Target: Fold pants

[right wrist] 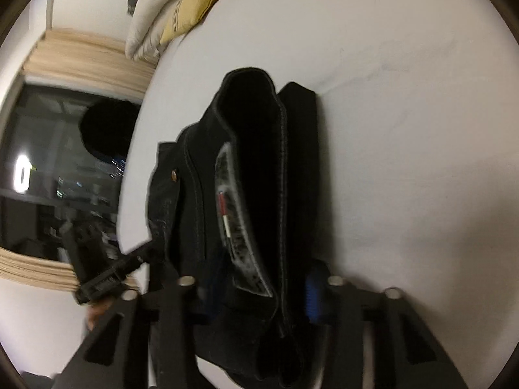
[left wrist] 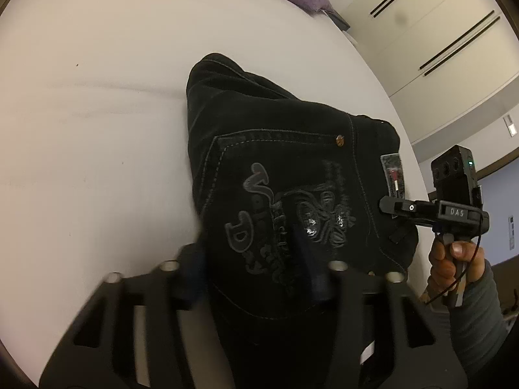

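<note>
Left gripper (left wrist: 256,259): jaws apart, straddling folded pants (left wrist: 285,168) at frame centre. Right gripper (right wrist: 259,288): jaws apart around bundle's end. Pants lie on white bed (left wrist: 90,103). Judgement: fold nearly done; press flat, square edges w/o dragging layers.

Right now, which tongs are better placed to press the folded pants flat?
Left, likely: the left tongs straddle the folded black denim pants' broad pocket face; the right tongs straddle only the waistband edge.
</note>
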